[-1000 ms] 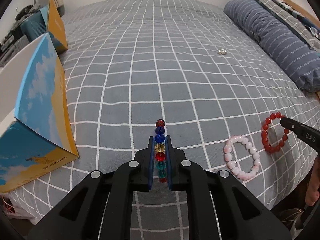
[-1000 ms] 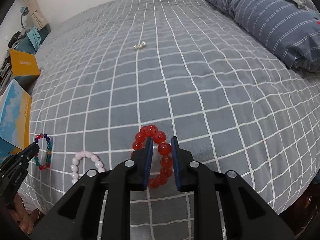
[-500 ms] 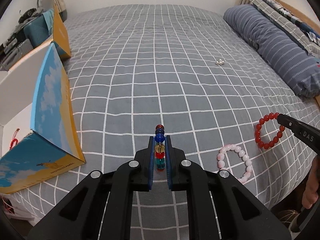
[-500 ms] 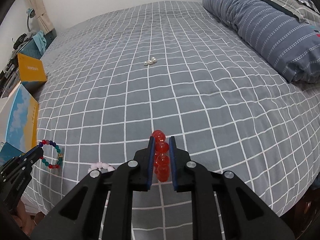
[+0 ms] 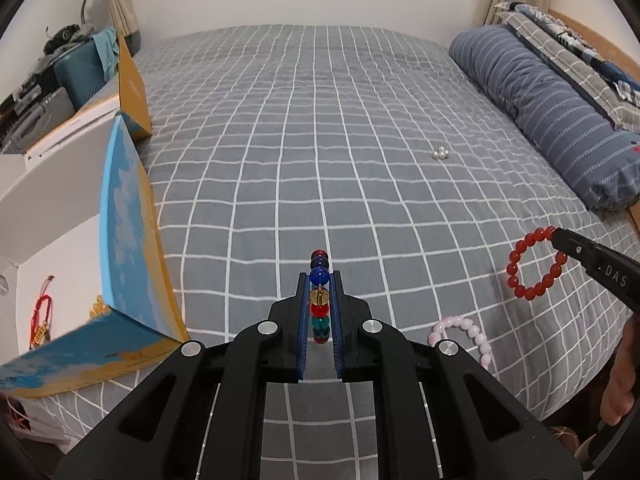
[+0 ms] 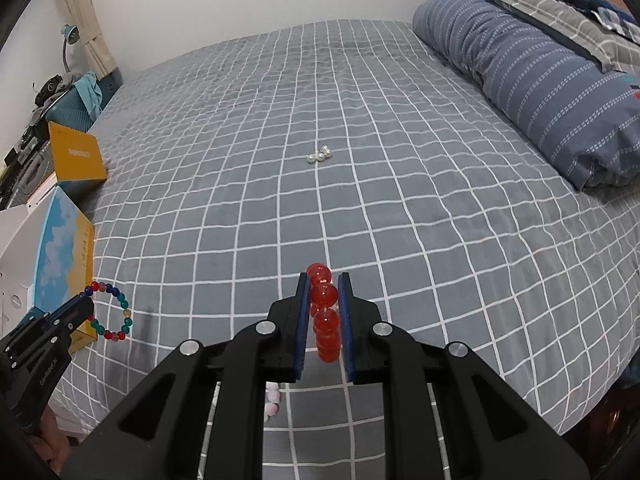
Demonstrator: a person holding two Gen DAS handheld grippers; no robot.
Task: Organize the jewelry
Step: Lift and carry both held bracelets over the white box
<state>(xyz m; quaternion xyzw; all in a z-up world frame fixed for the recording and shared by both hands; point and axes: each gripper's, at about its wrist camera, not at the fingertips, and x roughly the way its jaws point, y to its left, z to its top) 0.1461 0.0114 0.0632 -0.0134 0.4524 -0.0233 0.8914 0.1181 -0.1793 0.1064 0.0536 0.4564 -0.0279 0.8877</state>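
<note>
My left gripper (image 5: 319, 280) is shut on a multicolour bead bracelet (image 5: 319, 297) and holds it above the grey checked bed; the bracelet also shows in the right wrist view (image 6: 114, 312). My right gripper (image 6: 323, 280) is shut on a red bead bracelet (image 6: 325, 316), lifted off the bed; it hangs from that gripper in the left wrist view (image 5: 534, 264). A pink bead bracelet (image 5: 464, 334) lies on the bed near the front edge. An open blue-and-yellow box (image 5: 124, 240) stands at the left, with a red string bracelet (image 5: 40, 312) inside.
A small cluster of pearl pieces (image 5: 440, 154) lies further up the bed, also in the right wrist view (image 6: 319, 155). A blue striped pillow (image 5: 560, 120) lies along the right side. A second yellow box (image 6: 76, 158) and clutter stand at the left.
Both grippers have lifted their bracelets off the bed and pulled back and up. The pink bracelet stays on the bed. The open box's inside has come into the left view.
</note>
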